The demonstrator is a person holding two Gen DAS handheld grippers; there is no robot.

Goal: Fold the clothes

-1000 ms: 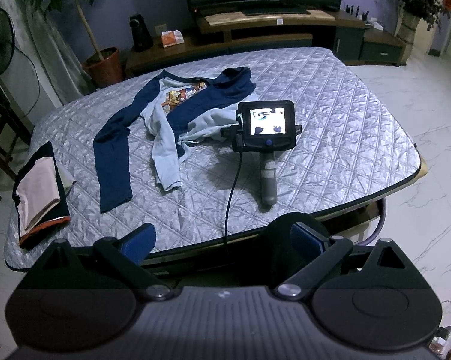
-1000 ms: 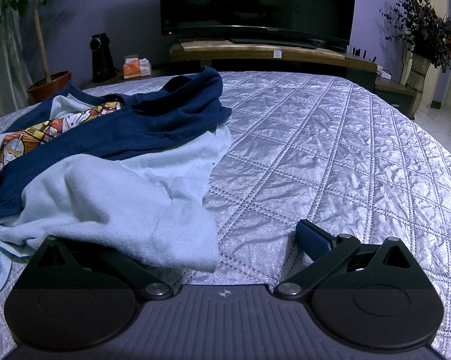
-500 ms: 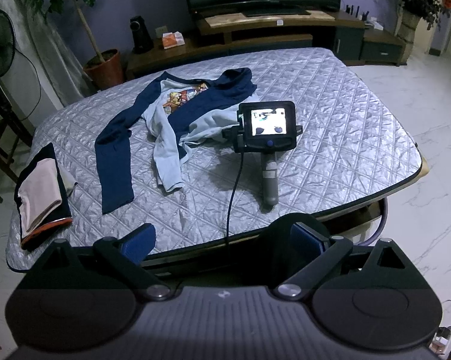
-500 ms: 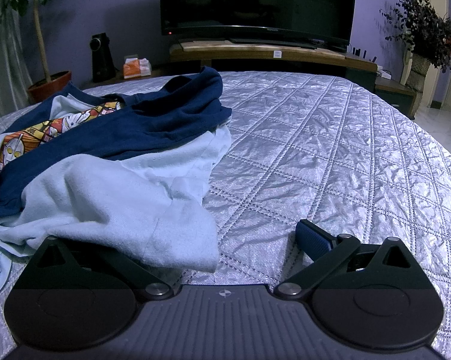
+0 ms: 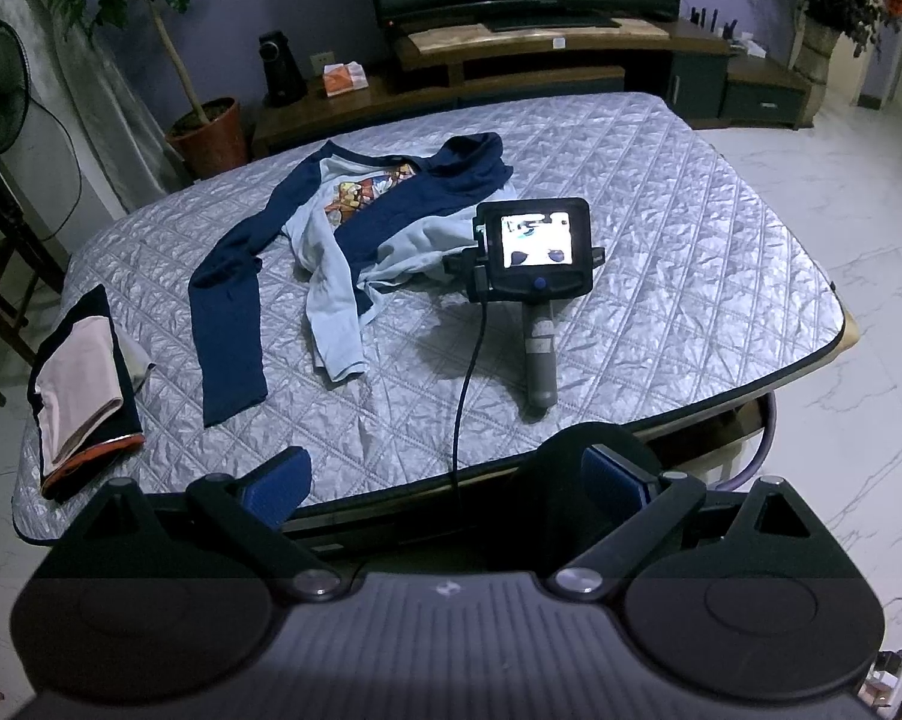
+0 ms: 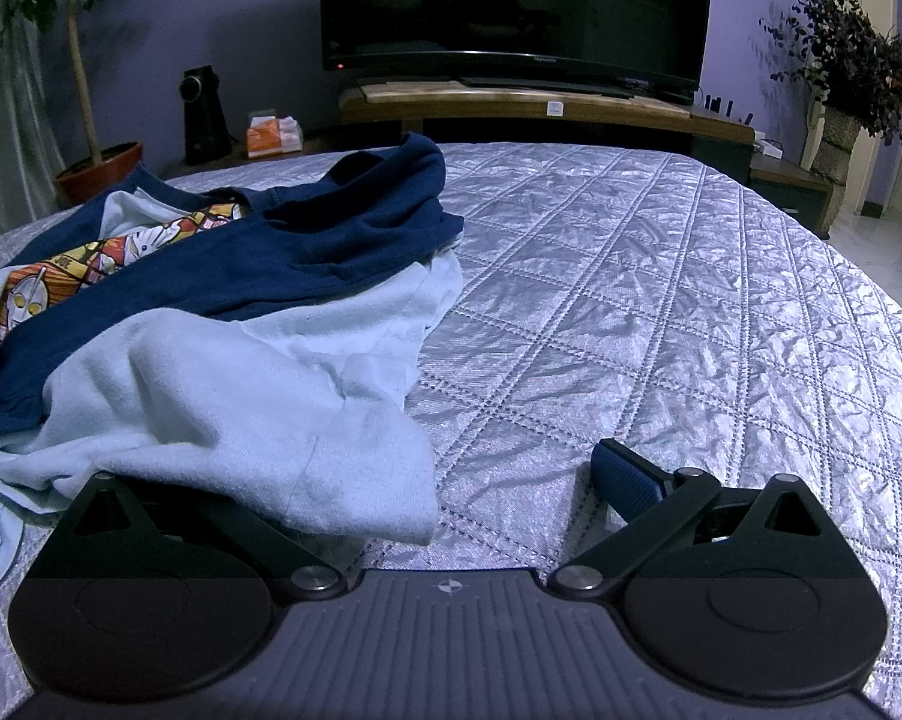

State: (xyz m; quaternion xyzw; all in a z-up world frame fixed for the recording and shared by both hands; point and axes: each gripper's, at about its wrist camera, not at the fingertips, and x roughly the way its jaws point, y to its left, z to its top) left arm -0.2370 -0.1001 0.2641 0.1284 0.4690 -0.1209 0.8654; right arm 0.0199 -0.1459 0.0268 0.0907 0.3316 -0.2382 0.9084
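Shirt (image 5: 354, 228) lies crumpled mid-table (image 5: 691, 252), folded pile (image 5: 84, 384) far left. Your L gripper (image 5: 444, 480) hovers off the near edge, jaws wide, empty. R gripper (image 6: 451, 480) rests on table w/ jaws wide, left finger under the shirt hem.

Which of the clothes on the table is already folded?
The small pile at the table's left edge, pink on dark fabric, lies folded flat. The blue shirt with the cartoon print lies crumpled, sleeves spread.
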